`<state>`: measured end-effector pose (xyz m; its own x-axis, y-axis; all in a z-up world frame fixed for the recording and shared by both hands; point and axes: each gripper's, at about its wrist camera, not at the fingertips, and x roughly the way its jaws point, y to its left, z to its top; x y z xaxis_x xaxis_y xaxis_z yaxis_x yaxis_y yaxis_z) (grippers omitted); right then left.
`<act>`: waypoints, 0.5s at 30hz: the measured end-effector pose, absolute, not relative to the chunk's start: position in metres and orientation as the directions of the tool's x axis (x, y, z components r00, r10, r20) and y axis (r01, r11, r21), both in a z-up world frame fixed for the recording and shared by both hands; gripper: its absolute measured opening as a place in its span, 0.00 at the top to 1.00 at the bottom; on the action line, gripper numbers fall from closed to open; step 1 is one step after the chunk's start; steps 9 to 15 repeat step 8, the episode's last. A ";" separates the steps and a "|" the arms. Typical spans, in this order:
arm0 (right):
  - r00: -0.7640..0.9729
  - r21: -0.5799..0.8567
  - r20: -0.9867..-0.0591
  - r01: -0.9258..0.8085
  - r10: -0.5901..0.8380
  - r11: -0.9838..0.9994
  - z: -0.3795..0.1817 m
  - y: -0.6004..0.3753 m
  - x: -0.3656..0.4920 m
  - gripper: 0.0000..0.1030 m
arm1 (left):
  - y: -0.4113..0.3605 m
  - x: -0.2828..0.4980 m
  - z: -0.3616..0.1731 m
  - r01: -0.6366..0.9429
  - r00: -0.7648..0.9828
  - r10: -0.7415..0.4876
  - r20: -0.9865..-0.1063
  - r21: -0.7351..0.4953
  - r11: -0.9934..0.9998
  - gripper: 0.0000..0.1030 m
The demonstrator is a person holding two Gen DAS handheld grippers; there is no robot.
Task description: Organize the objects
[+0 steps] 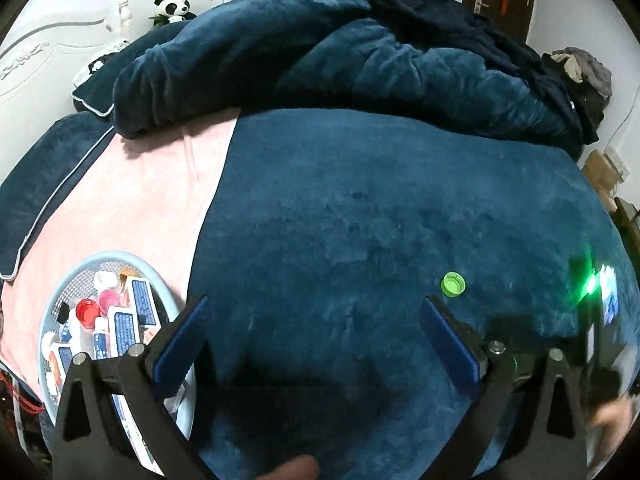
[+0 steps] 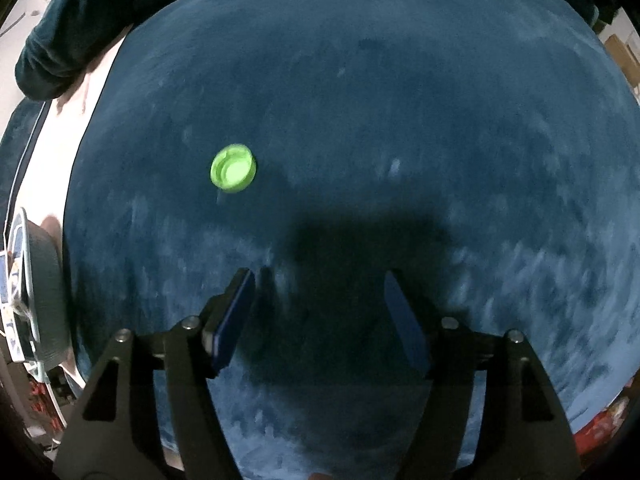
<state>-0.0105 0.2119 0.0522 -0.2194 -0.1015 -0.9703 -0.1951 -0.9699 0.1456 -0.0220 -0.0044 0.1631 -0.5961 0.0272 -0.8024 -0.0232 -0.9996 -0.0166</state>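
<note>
A green bottle cap lies alone on the dark blue blanket, open side up. In the left wrist view it sits just beyond and right of my left gripper's right fingertip. My left gripper is open and holds nothing. Seen from the right wrist, the green cap is ahead and to the left of my right gripper, which hangs open over bare blanket with nothing between its fingers. At the right edge of the left wrist view, the other gripper's body shows blurred, with a green light.
A pale blue basket at the lower left rests on a pink sheet and holds several small boxes, bottles and caps. A rumpled dark blue duvet is piled across the far side. The bed edge runs along the right.
</note>
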 end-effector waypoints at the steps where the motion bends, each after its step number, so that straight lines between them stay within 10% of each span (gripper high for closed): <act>1: -0.221 0.147 -0.970 -0.202 -0.102 -0.968 0.047 0.211 -0.008 0.21 | -0.005 -0.023 0.162 -0.021 -0.599 0.027 -0.800 -0.019 -1.000 0.01; 5: -0.317 0.115 -0.946 -0.131 -0.068 -0.985 0.031 0.194 0.006 0.00 | -0.006 -0.026 0.157 -0.006 -0.594 0.014 -0.805 -0.013 -1.000 0.01; 15: -0.352 -0.007 -0.935 -0.088 0.038 -0.996 0.026 0.176 0.010 0.00 | -0.003 -0.028 0.151 -0.024 -0.588 0.013 -0.808 0.002 -1.000 0.01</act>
